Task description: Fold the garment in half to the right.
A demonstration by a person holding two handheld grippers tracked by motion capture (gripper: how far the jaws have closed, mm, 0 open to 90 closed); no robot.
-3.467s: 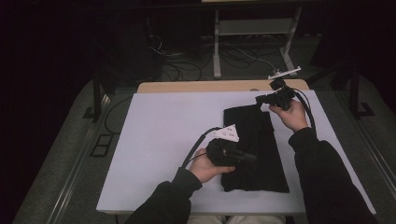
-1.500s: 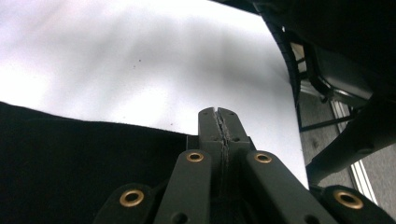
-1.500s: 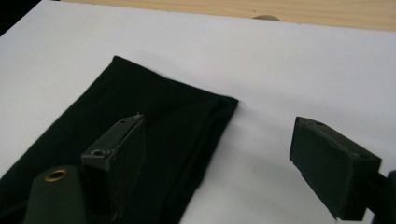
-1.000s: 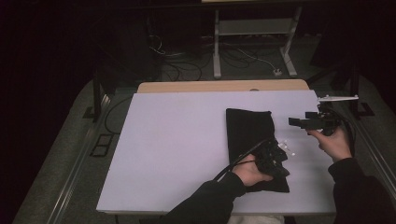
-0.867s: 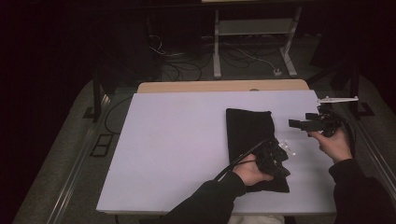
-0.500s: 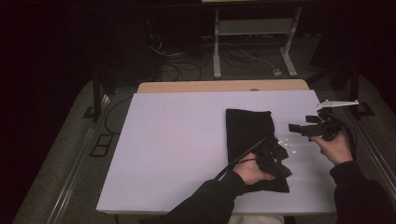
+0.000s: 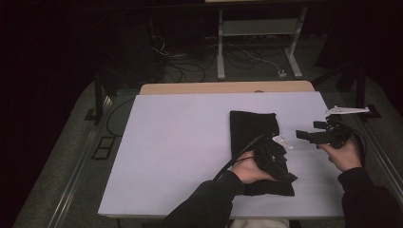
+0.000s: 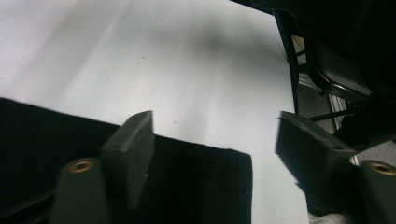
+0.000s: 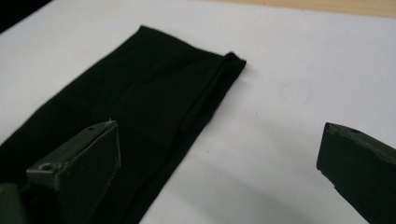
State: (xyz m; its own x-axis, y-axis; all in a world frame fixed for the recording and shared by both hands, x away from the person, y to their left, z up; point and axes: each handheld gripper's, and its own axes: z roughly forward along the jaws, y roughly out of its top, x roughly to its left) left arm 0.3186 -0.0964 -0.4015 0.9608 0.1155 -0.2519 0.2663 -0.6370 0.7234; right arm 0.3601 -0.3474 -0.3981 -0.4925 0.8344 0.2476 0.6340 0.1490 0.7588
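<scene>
Since three and a half seconds ago the right claw [image 7: 304,136] has gone from the cloth's far right corner out to bare surface [image 7: 180,142] to the right of the cloth [image 7: 253,128], and the left claw [image 7: 278,159] has slid from the cloth's left edge to its near right corner. Over the last second the left claw's jaws have just been opening; the left claw view shows them apart, with the cloth's corner [image 8: 233,186] lying flat below and between them, not pinched.

The step in hand looks like letting go after a fold. To do it well, the left claw should lift straight off with its jaws wide, so neither pad drags the corner and spoils the lie of the fabric. The right claw, jaws apart and holding nothing, hovers clear and should stay out until the left is away.

From the high view comes the whole layout: a long dark strip running away from the person, left claw over its near end, right claw just beside it on the right. From the right claw view [image 9: 215,186] comes what that misses: a raised fold [image 9: 210,88] along the cloth's far end, the layers slightly uneven there. From the left claw view, the near corner's crisp square edge against the surface.
</scene>
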